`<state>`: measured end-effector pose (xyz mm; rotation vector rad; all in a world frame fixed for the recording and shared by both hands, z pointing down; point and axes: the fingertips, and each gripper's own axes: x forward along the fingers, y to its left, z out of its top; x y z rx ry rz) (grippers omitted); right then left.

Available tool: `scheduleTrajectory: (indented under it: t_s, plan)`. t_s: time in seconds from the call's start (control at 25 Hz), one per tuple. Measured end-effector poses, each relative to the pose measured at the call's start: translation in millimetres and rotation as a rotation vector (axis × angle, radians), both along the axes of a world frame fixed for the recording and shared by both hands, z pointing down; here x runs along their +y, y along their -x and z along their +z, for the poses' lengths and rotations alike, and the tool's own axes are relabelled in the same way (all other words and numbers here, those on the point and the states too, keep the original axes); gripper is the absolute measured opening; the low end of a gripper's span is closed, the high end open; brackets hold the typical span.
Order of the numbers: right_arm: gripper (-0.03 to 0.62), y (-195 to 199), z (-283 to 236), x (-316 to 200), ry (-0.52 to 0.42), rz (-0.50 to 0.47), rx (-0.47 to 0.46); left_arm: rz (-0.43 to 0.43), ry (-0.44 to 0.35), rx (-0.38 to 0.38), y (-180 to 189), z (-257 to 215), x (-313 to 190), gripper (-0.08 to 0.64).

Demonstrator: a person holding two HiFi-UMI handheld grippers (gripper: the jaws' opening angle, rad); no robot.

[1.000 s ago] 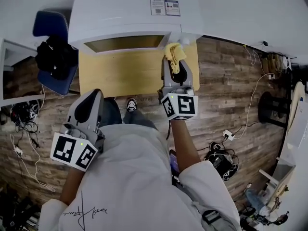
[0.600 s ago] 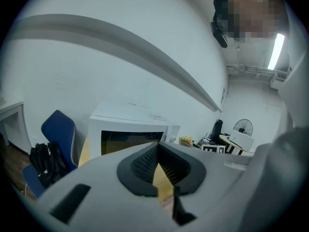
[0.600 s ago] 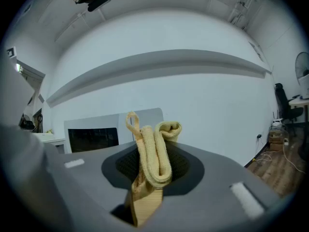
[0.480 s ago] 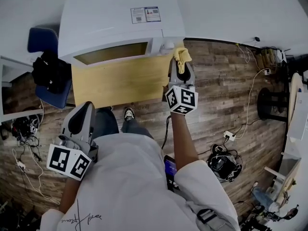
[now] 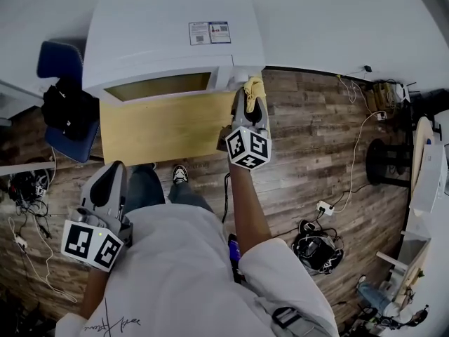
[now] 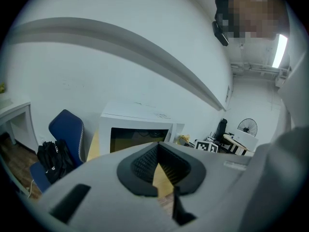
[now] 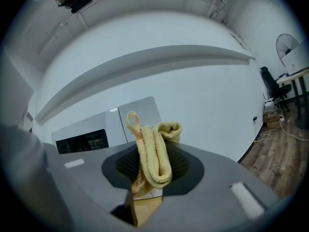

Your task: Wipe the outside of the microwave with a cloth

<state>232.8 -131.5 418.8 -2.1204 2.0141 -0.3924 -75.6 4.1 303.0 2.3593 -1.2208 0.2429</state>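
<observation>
The white microwave [image 5: 161, 41] stands on a yellow wooden table [image 5: 168, 128], its dark door window facing me. My right gripper [image 5: 249, 102] is shut on a folded yellow cloth [image 5: 252, 88], which it holds at the microwave's front right corner, by the control panel. In the right gripper view the cloth [image 7: 154, 158] sticks up between the jaws, with the microwave [image 7: 96, 132] just behind it. My left gripper [image 5: 111, 177] hangs low at the left, well short of the table, jaws together and holding nothing. The left gripper view shows the microwave [image 6: 140, 129] from a distance.
A blue chair [image 5: 59, 58] with a black bag [image 5: 63, 107] on it stands left of the table. Cables and a power strip [image 5: 324, 207] lie on the wooden floor at the right, near a round black stand [image 5: 393, 163]. A white wall runs behind the microwave.
The right gripper with the cloth has slid from in front of the control panel to the microwave's right front corner. The left gripper has dropped lower and further left.
</observation>
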Motion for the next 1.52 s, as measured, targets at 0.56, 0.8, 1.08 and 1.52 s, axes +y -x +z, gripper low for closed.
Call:
scheduleTrajectory:
  t_s: [0.56, 0.8, 1.08, 1.52]
  plan:
    - [0.109, 50.8, 9.6, -0.5, 0.026, -0.042, -0.002, -0.026, 0.015, 0.006, 14.8, 3.2, -2.9, -0.005]
    - [0.109, 61.7, 3.0, 7.2, 0.014, -0.063, 0.033, -0.025, 0.019, 0.003, 15.9, 4.7, -5.4, -0.005]
    - [0.107, 90.4, -10.4, 11.0, -0.021, -0.171, 0.133, -0.042, 0.031, 0.015, 19.9, 7.9, -8.4, -0.005]
    - [0.107, 119.5, -5.7, -1.4, -0.017, -0.214, 0.160, -0.061, 0.025, 0.028, 21.6, 4.7, -8.4, -0.005]
